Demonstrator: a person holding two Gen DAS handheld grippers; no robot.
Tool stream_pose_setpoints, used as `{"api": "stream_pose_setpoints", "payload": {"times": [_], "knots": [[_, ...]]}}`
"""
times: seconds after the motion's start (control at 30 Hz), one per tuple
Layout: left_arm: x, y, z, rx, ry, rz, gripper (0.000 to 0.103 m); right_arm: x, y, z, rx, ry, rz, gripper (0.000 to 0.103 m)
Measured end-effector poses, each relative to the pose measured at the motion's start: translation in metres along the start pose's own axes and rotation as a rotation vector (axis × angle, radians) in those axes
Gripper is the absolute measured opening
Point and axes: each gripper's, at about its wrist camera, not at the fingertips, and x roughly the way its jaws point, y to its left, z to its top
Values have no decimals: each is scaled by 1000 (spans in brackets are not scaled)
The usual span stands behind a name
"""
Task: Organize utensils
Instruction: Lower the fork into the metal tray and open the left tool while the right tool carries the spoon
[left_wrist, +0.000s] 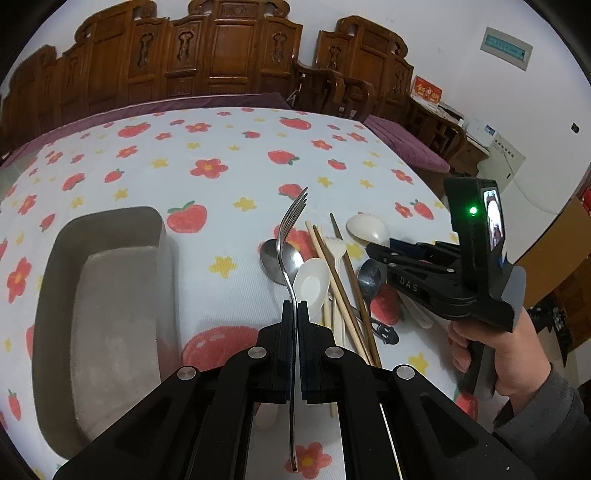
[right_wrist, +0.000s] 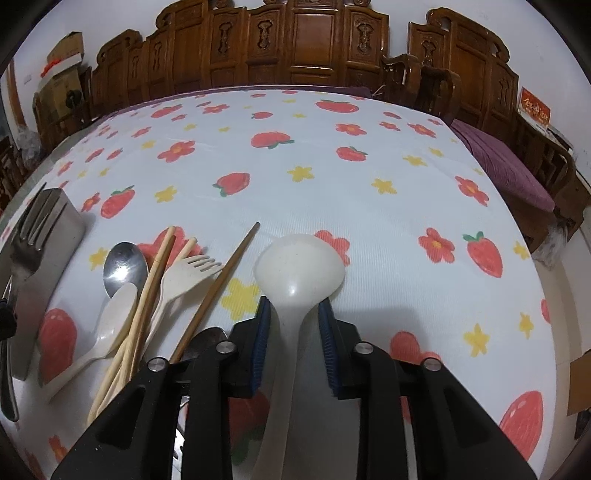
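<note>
My left gripper (left_wrist: 296, 314) pinches the metal fork (left_wrist: 291, 236) (tines up) at frame centre, right of the grey tray (left_wrist: 110, 295). My right gripper (right_wrist: 293, 321) straddles the white ladle (right_wrist: 299, 266), pads apart from its handle.

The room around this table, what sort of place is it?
Probably a home living or dining room: carved wooden chairs line the wall, a strawberry-print tablecloth covers the table, and purple cushions lie on the seats.
</note>
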Motion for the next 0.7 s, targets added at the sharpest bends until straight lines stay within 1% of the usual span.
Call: {"api": "stream_pose_setpoints", "payload": {"times": [0.03,0.13,0.23,0.4,0.57,0.7], "knots": [[-2,0,0,0,-3,0,2,0,0,0,-3,5,-4,12],[-8,2,1,-1,-10,-1,2,-2,2,1,0,23,1,7],[-17,3,2,3,-22,5,2,-9,6,0,-9,14,-1,4],[-36,10,3,-1,-49,17,2,-27,10,1,-19,-20,-1,4],[-52,18,5,-8,-71,25,2,-39,2,0,11,-43,-6,4],[-63,27,6,-17,-87,32,2,-58,-1,1,19,-85,-3,4]]}}
